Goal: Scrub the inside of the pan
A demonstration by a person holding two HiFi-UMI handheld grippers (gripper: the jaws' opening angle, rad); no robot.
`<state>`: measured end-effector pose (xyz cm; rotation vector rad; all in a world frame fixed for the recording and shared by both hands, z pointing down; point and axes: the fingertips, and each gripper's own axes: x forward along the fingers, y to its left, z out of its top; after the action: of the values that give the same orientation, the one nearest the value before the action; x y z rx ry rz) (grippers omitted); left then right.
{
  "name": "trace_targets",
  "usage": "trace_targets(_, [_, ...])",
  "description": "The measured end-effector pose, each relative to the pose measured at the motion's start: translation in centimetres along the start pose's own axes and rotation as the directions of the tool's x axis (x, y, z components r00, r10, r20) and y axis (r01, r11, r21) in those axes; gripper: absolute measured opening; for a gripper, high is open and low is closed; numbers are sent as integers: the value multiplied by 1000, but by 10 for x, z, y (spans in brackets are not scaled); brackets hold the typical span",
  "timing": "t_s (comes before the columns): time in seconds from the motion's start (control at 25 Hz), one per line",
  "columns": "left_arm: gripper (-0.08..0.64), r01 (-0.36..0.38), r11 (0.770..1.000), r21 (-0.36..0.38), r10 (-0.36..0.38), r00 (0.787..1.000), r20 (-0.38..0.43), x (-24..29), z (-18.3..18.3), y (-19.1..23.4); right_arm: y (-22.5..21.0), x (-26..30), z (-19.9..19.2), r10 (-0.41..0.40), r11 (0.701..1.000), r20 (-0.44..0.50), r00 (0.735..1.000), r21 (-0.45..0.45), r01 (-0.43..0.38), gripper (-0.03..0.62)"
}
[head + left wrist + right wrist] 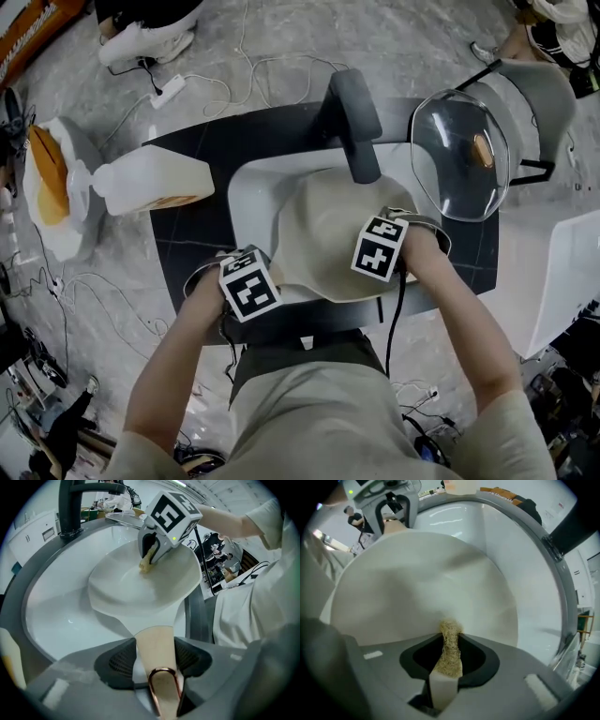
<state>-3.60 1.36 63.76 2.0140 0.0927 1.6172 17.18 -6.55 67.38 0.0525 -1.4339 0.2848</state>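
1. We hold two grippers. Our left gripper (156, 665) is clamped on the one pan handle (155, 644), which ends in a copper loop.
2. Our right gripper (449, 654) pinches one sponge (442, 686), with its scrub side against the inside of the pan (323, 230).
3. The single pan lies in one white sink (251, 187).
4. Beyond it stands one black faucet (353, 112). One glass lid (459, 155) sits to the right and one jug (150, 183) to the left.

Black faucet (354, 112) over far rim of pan (319, 230); seemingly free sink (251, 195) room leftward
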Motion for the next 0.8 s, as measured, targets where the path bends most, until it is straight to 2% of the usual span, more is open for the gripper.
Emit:
trace_targets(0.2, [247, 25, 1000, -14, -25, 1000, -3, 5, -4, -5, -46, 21, 12, -160, 983, -25, 987, 88, 161, 107])
trace_targets(0.32, [247, 21, 1000, -9, -21, 1000, 1, 5, -3, -5, -69, 27, 31, -215, 963, 33, 976, 175, 206, 110])
trace_targets(0.44, [247, 19, 1000, -7, -19, 1000, 5, 5, -3, -5, -81, 26, 59, -254, 950, 123, 959, 219, 223, 112])
trace_targets(0.52, [247, 17, 1000, -5, -17, 1000, 7, 5, -3, -5, -81, 24, 82, -254, 950, 213, 943, 239, 202, 114])
trace_targets(0.68, [247, 16, 1000, 4, -16, 1000, 6, 6, -3, -4, -68, 15, 124, -208, 961, 398, 893, 253, 111, 114])
trace_targets(0.8, [247, 16, 1000, 9, -16, 1000, 4, 6, -3, -5, -50, 4, 144, -137, 970, 512, 848, 243, 10, 112])
